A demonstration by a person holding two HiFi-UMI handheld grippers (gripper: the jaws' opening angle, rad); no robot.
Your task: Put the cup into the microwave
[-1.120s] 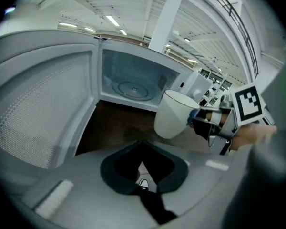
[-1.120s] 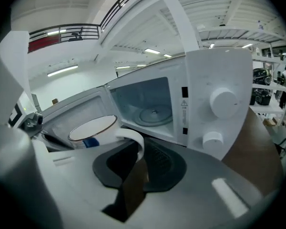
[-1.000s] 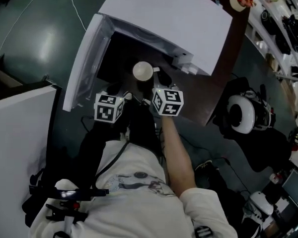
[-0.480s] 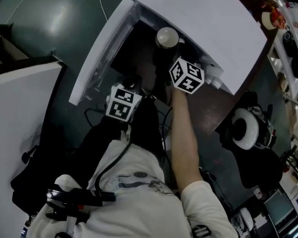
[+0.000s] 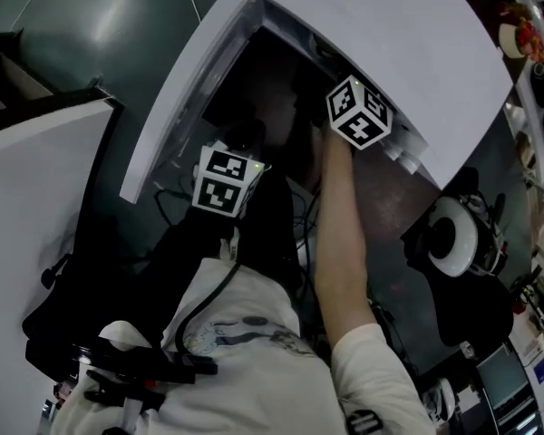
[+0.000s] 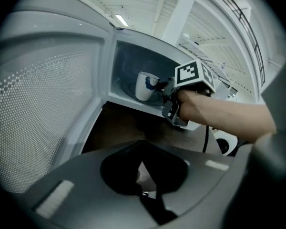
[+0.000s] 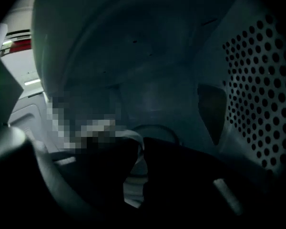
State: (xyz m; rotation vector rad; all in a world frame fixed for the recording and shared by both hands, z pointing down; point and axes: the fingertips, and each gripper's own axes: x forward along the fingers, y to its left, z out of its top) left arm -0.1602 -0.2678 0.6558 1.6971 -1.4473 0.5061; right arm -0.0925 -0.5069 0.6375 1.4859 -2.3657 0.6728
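Right gripper [image 6: 161, 87] clamped on cup [image 6: 145, 86] inside microwave [image 5: 390, 34], forearm [image 6: 219, 111] outstretched; left gripper [image 6: 142, 159] pressed together, outside.

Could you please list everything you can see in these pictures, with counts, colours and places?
microwave: one, white, on the table, door swung open to the left
cup: one, white, inside the microwave cavity
table: one, dark brown, under the microwave
round device: one, white and black, right of the table
panel: one, white, at far left
shelf: one, at the right edge, holding small items too small to tell
right hand-held gripper: one, reaching into the microwave, shut on the cup
left hand-held gripper: one, in front of the open door, shut, empty
forearm: one, bare, behind the right hand-held gripper
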